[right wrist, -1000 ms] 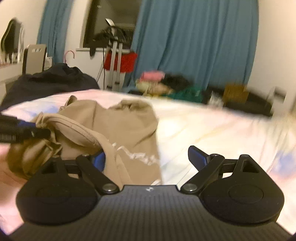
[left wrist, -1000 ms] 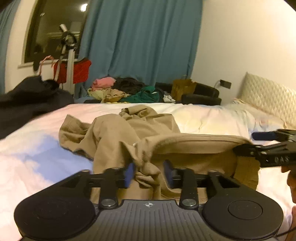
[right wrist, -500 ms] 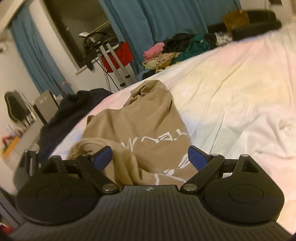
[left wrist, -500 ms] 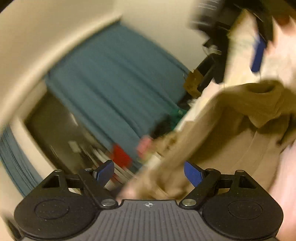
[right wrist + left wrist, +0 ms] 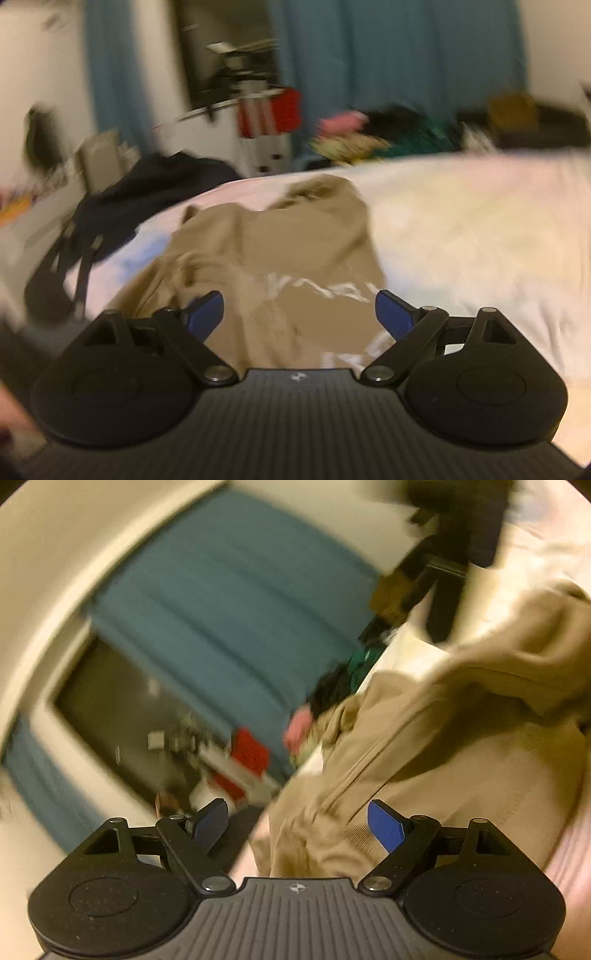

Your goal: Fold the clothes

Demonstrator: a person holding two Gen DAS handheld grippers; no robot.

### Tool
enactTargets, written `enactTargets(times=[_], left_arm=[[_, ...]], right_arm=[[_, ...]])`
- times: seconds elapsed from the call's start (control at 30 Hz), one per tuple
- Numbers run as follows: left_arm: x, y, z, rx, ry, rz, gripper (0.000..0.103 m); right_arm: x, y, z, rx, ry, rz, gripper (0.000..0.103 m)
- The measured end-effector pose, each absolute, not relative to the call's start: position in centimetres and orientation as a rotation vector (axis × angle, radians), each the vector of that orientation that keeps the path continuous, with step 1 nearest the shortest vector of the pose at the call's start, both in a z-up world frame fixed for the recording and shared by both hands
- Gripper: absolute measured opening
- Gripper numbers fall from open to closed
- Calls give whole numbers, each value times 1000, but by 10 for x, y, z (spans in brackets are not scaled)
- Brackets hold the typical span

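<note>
A tan hooded sweatshirt (image 5: 280, 266) with white lettering lies crumpled on the pale bedsheet (image 5: 480, 229). My right gripper (image 5: 299, 314) hovers open just above its near part, nothing between the blue pads. The left wrist view is rolled sideways and blurred; the same sweatshirt (image 5: 443, 746) fills its right half. My left gripper (image 5: 297, 821) stands open over the garment's edge and holds nothing. The other gripper shows as a dark blurred shape (image 5: 454, 554) at the top right of the left wrist view.
A dark garment (image 5: 147, 192) lies at the bed's left edge. Beyond the bed are a pile of coloured clothes (image 5: 369, 136), a drying rack with a red cloth (image 5: 269, 110), teal curtains (image 5: 388, 55) and a dark window.
My left gripper let go of the sweatshirt fabric, opened and rolled sideways. The right gripper stayed open and shifted over the garment, which now lies more spread out.
</note>
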State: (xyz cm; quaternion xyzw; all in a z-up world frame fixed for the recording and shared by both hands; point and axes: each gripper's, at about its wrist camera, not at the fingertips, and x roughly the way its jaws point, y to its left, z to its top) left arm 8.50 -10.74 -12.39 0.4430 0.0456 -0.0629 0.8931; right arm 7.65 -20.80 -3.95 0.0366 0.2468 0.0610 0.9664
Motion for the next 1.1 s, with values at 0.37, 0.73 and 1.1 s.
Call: enactTargets(times=[0.37,0.73,1.1], left_arm=[[92,-58,-79,610,260,7,72],[79,-52,-51,449,209,-204,57],[93,-108,-114,675,257,-317,47]], right_arm=[[86,-187,-66,-146,627,56,34],[90,-290,-44,491,531,27,17],[107,-309,-75,623,607,-133,62]])
